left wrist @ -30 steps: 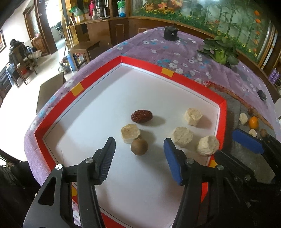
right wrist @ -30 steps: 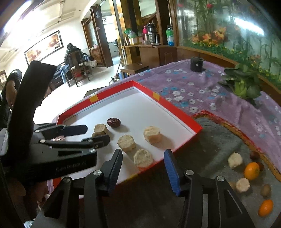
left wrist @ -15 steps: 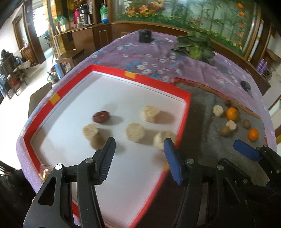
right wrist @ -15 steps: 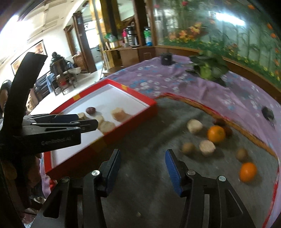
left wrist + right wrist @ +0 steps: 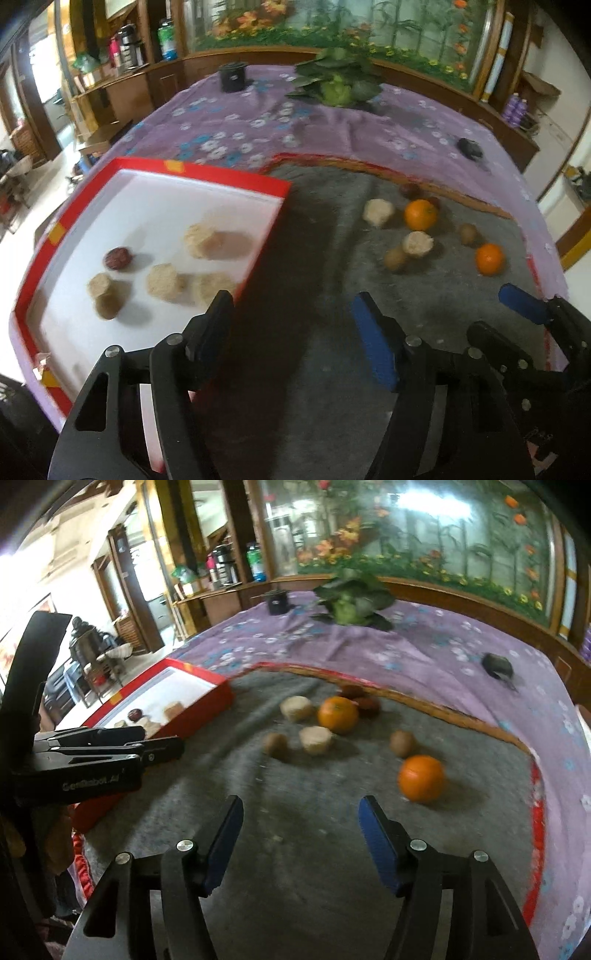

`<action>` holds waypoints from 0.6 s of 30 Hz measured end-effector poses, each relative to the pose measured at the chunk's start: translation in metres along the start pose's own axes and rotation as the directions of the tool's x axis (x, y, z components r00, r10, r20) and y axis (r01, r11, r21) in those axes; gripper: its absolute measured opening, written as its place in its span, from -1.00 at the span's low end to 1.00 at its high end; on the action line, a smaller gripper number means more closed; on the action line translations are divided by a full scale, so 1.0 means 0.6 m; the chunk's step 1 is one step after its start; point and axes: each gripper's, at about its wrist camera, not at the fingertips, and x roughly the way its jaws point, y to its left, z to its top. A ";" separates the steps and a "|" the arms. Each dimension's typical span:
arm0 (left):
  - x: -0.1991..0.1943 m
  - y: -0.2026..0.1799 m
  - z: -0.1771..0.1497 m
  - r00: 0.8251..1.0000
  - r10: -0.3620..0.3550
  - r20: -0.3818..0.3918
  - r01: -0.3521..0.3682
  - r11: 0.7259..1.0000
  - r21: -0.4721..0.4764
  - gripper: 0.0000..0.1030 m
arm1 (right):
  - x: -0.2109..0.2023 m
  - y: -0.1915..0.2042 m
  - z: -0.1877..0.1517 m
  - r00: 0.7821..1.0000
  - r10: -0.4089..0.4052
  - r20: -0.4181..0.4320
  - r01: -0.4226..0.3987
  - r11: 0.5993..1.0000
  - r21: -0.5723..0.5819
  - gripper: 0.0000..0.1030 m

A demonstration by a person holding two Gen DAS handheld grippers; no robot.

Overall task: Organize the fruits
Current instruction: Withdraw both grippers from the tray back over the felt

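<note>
A red-rimmed white tray [image 5: 207, 177] holds a dark red date [image 5: 117, 257], a brown round fruit [image 5: 107, 305] and several pale chunks [image 5: 161, 282]. On the grey mat [image 5: 314, 369] lie two oranges [image 5: 420, 214] [image 5: 421, 778], two pale chunks [image 5: 316, 740], brown round fruits [image 5: 275, 743] and dark red dates [image 5: 365, 705]. My left gripper [image 5: 291, 314] is open and empty above the mat by the tray's right edge. My right gripper [image 5: 299, 812] is open and empty, short of the loose fruit.
A purple flowered cloth [image 5: 258, 122] covers the table. A green plant [image 5: 340, 86] and a black cup [image 5: 232, 76] stand at the far side. A small dark object [image 5: 496, 664] lies at the far right. The left gripper's body [image 5: 92, 760] shows at the left of the right wrist view.
Both grippers have swung right, away from the tray and over the grey mat. The loose fruit is now nearer and more central. Both stay open and empty.
</note>
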 end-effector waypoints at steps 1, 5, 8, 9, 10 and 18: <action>0.002 -0.006 0.002 1.000 -0.017 -0.007 0.017 1.000 0.003 0.32 | -0.002 -0.009 -0.003 1.000 -0.006 -0.001 0.006 1.000 0.008 0.23; 0.008 -0.034 0.007 1.000 -0.022 -0.003 0.022 0.999 0.034 0.32 | -0.007 -0.035 -0.012 1.000 -0.017 -0.008 0.017 0.999 0.037 0.23; 0.015 -0.056 0.012 0.999 -0.046 -0.003 0.046 0.997 0.069 0.32 | -0.011 -0.049 -0.016 1.000 -0.019 -0.002 0.019 0.998 0.051 0.23; 0.019 -0.062 0.014 0.998 -0.056 -0.005 0.056 0.995 0.080 0.32 | -0.014 -0.054 -0.018 1.000 -0.018 0.000 0.018 0.998 0.057 0.23; 0.025 -0.069 0.016 0.997 -0.071 -0.011 0.072 0.993 0.093 0.32 | -0.016 -0.058 -0.019 1.000 -0.018 0.002 0.018 0.998 0.059 0.23; 0.061 -0.090 0.027 0.992 -0.116 -0.058 0.123 0.983 0.135 0.32 | -0.018 -0.088 -0.024 0.999 -0.036 -0.002 0.036 0.996 0.082 0.23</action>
